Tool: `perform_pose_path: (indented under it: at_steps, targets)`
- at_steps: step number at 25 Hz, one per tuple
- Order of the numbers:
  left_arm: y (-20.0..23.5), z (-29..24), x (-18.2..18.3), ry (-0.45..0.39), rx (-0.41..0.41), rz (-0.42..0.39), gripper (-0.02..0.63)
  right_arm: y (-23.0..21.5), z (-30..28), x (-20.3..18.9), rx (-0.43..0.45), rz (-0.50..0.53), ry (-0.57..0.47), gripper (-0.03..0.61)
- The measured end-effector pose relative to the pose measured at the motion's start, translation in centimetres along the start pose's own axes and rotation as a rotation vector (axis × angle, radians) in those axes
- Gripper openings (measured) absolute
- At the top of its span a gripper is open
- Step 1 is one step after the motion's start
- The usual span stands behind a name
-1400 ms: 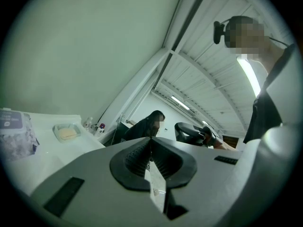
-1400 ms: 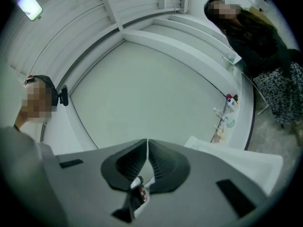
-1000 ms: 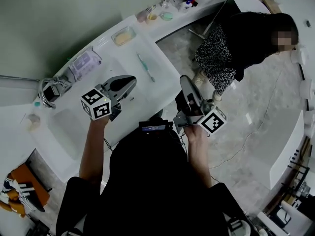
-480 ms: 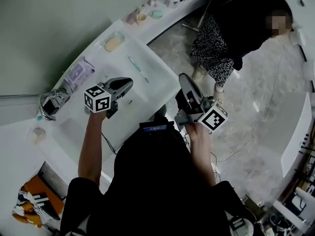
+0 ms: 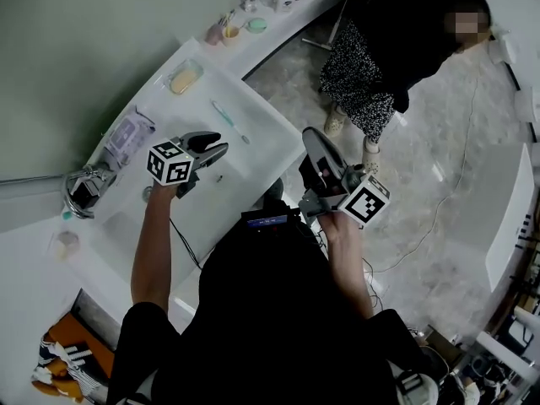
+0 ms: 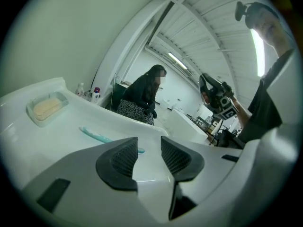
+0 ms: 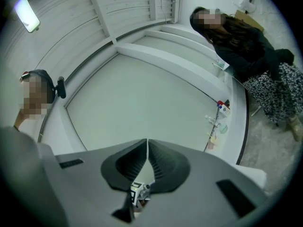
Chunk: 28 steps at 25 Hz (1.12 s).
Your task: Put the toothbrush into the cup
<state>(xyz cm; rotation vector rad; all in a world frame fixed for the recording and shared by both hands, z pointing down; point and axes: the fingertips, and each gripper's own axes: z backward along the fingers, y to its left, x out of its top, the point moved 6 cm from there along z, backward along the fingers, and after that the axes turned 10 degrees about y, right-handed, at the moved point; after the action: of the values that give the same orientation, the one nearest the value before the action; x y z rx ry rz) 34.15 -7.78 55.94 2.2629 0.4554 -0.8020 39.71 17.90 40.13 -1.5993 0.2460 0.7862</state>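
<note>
**Left gripper spread over the counter, toothbrush untouched**

My left gripper (image 5: 215,153) hangs low over the white counter (image 5: 253,154), tilted down towards it. Its jaws have just been opening and now stand apart. In the left gripper view (image 6: 149,143) I see only bare counter between the pads, so it holds nothing.

The toothbrush (image 5: 228,121) lies flat on the counter just ahead of that gripper, apart from both pads. In the left gripper view the toothbrush (image 6: 102,136) is a pale teal strip. Its near end slips out of sight behind the left pad.

Beyond it sits a soap dish (image 5: 185,78) holding a yellow bar, also seen at the left of the left gripper view (image 6: 46,108). A cup (image 5: 214,35) stands at the far end of the counter, well apart from the toothbrush. I cannot tell what is in it.

My right gripper (image 5: 310,135) is off the counter's edge, over the floor. Its own view (image 7: 147,143) shows the jaws pressed together with nothing in them.

A tap (image 5: 84,184) stands at the left by the basin. A person in dark clothes (image 5: 388,32) stands on the floor beyond the counter.
</note>
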Motion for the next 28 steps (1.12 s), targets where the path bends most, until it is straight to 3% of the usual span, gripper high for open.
perform_pose_path:
  at_steps: [5,11,19,28]
  targets:
    - [0.9,-1.3,-0.1,0.101,0.008,-0.077,0.187,0.0,0.2,0.1,-0.003,0.002,0.001,0.0]
    - [2.1,-2.4,1.0,0.238,0.046,-0.23,0.207,-0.2,0.5,0.2,-0.005,0.003,0.005,0.0]
    - [3.5,-4.8,1.6,0.365,0.06,-0.315,0.207,-0.6,0.8,0.7,-0.012,0.003,0.004,0.0]
    - [4.7,-6.9,2.1,0.612,0.134,-0.551,0.207,-1.6,1.7,1.0,-0.038,-0.003,-0.009,0.0]
